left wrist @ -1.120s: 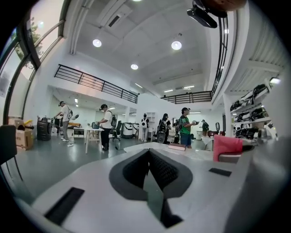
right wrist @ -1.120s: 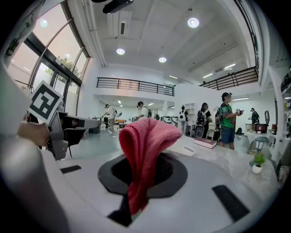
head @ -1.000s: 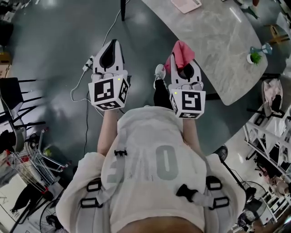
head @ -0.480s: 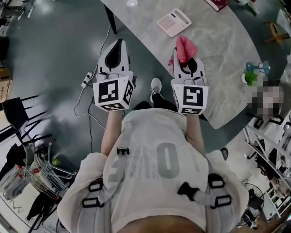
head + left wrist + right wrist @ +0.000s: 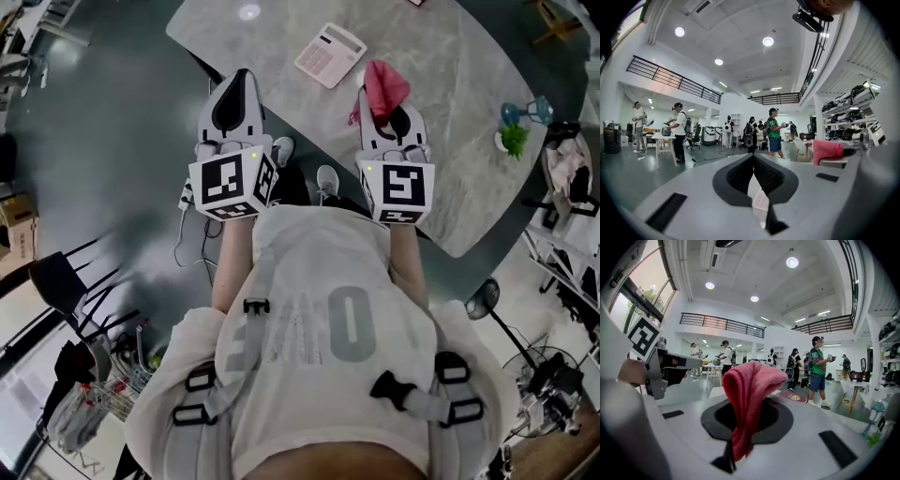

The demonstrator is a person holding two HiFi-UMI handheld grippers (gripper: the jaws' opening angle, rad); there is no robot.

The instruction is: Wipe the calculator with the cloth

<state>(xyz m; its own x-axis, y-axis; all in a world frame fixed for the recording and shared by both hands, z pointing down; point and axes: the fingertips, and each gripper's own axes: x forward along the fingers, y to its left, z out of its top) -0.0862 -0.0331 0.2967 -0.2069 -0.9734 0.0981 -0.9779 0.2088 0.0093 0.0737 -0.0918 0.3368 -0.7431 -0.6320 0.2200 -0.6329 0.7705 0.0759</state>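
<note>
A dark grey floor [image 5: 103, 141] fills the left half of the head view. A pale, marbled tabletop [image 5: 450, 150] with a rounded edge spans the upper middle and upper right of the frame. Below it, the person's light-coloured top and dark harness straps [image 5: 319, 337] take up the lower centre.

The left gripper [image 5: 240, 82] sits at upper centre-left, over the floor just beside the near edge of the tabletop. Its jaws are pressed together with nothing between them, as the left gripper view also shows. The right gripper [image 5: 385, 111] sits at upper centre-right, over the tabletop. Its jaws are clamped on the pink cloth [image 5: 384, 86]. In the right gripper view the cloth stands up out of the jaws in a fold and hangs down the middle of the frame. Each gripper carries a cube with square black-and-white markers at its rear.

The calculator [image 5: 330, 54] lies flat on the tabletop in the upper middle of the head view, tilted in the frame. It is ahead of both grippers and between their two lines, and touches neither them nor the cloth.

A small green plant in a white pot [image 5: 514, 139] stands near the right edge of the tabletop, well apart from the calculator.
</note>
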